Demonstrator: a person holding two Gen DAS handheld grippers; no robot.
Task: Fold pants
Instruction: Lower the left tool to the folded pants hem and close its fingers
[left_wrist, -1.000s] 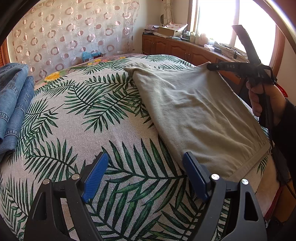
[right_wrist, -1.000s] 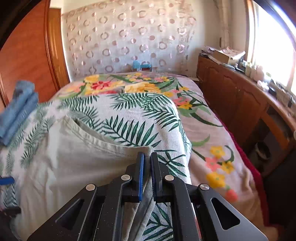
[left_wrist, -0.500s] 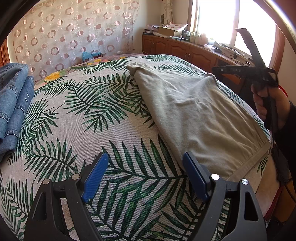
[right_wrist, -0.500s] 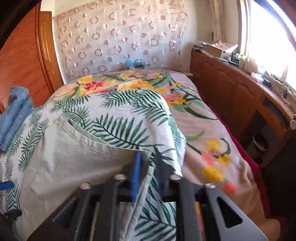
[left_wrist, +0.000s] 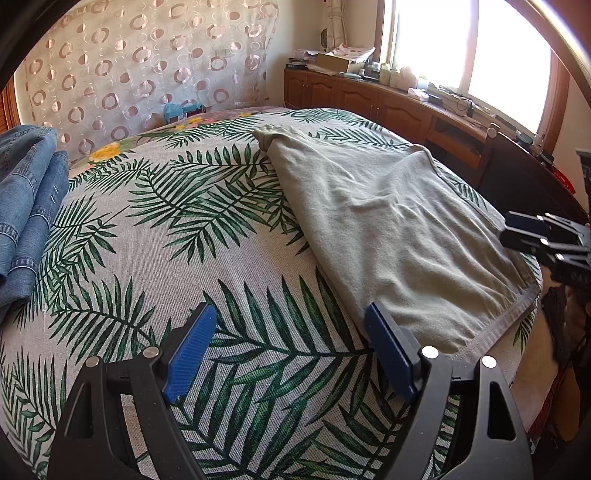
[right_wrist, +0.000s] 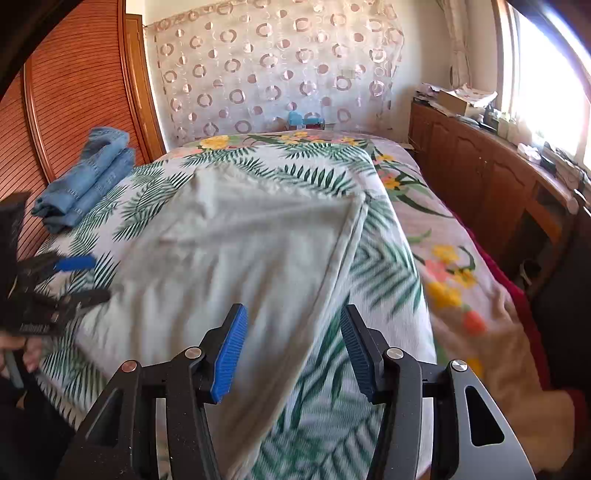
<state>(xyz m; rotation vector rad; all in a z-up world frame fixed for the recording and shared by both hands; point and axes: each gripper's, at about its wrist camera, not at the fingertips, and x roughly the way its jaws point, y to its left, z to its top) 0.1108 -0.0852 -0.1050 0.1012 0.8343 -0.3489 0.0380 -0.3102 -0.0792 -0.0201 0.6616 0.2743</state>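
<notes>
Released a moment ago: right gripper (right_wrist: 291, 347) jaws now spread wide and empty, no longer clamped on the pale grey-green cotton pants (right_wrist: 236, 258). Pants lying flat on the palm-leaf bedspread (left_wrist: 155, 236) ahead of both jaws. Left gripper (left_wrist: 291, 350) open too, just beside the waistband. Fold likely laid; regrasp next.

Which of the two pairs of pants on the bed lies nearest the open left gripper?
The beige pants, spread flat beside the left gripper. The blue jeans lie folded far off at the bed's other edge.
</notes>
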